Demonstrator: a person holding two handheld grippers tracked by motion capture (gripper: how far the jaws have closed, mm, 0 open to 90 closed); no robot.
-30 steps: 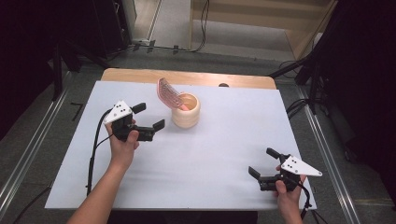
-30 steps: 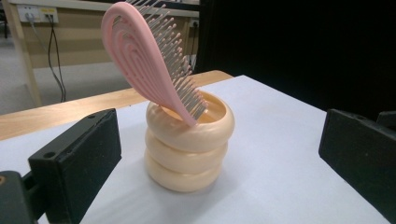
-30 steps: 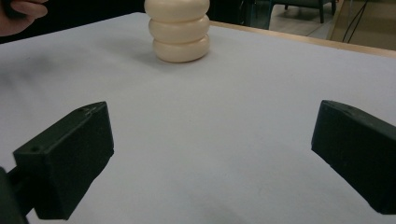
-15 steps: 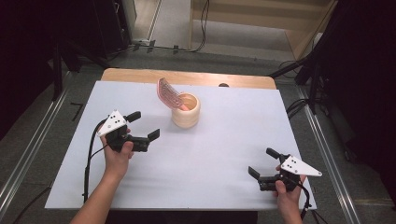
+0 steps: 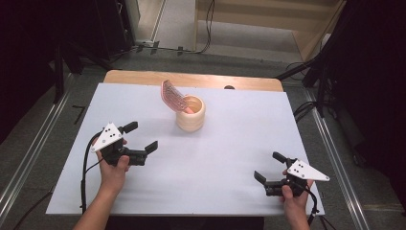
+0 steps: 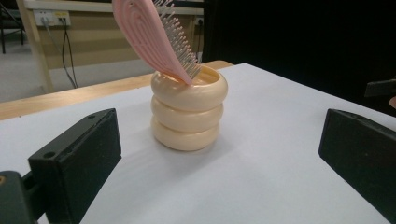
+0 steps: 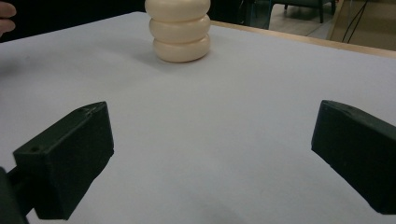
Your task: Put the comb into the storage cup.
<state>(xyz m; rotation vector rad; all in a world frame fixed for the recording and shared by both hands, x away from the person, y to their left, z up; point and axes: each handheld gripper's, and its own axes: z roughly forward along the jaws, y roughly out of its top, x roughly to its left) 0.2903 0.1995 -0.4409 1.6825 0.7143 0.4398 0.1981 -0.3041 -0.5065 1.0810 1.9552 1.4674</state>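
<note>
We see a cream holder of 3 stacked rings standing upright toward the far middle of the white surface. A pink hairbrush stands in it, head up and leaning to the left in the high view, bristles facing the holder's mouth. The left tongs hover near the holder on its near-left side, jaws wide apart with nothing between them. The right tongs sit well apart from it at the near right corner, jaws likewise spread and empty. Both point toward the holder.
</note>
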